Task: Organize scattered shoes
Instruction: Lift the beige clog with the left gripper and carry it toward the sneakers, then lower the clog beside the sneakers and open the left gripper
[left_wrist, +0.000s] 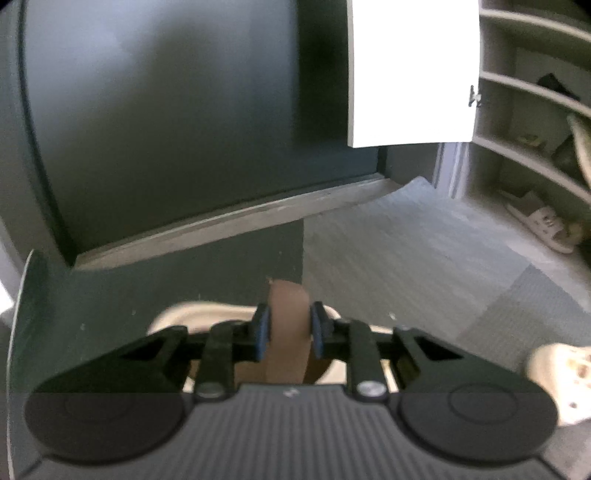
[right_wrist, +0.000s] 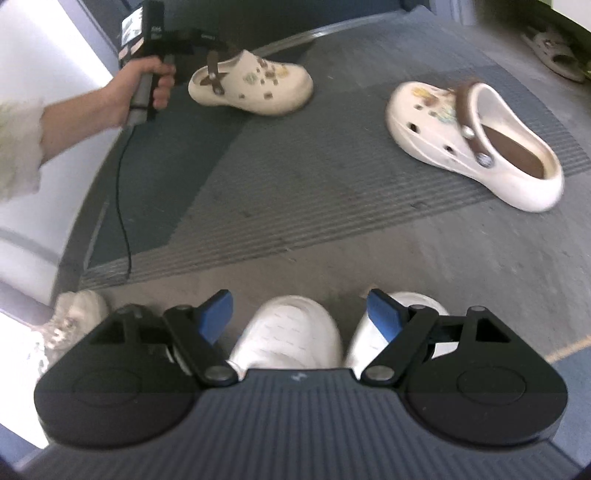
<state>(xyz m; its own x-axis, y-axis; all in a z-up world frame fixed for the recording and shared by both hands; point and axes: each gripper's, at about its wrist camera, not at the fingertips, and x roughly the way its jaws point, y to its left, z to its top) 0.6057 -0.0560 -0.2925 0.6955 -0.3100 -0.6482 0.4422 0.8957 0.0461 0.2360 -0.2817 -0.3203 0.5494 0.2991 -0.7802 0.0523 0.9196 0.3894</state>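
Since the left claw (left_wrist: 287, 334) pinches the brown strap (left_wrist: 286, 317) of one cream clog (right_wrist: 251, 83), lift it slowly toward the shoe shelf (left_wrist: 532, 147). The right claw (right_wrist: 301, 314) hangs wide open, empty, near the other clog (right_wrist: 476, 144).

This is the entryway of a home, the spot just inside the front door where shoes come off. A dark door (left_wrist: 166, 110) with a worn pale threshold strip (left_wrist: 236, 218) stands at the edge of a grey ribbed floor mat (right_wrist: 332, 184). Beside it, an open built-in shoe cupboard with pale curved shelves (left_wrist: 532, 85) and a white cupboard door (left_wrist: 413, 70) holds a beige slide sandal (left_wrist: 543, 221) on its lowest level and darker footwear higher up, too blurred to identify. Cream clogs with brown heel straps and small charms (right_wrist: 476, 144) lie scattered on the mat, ordinary household footwear.
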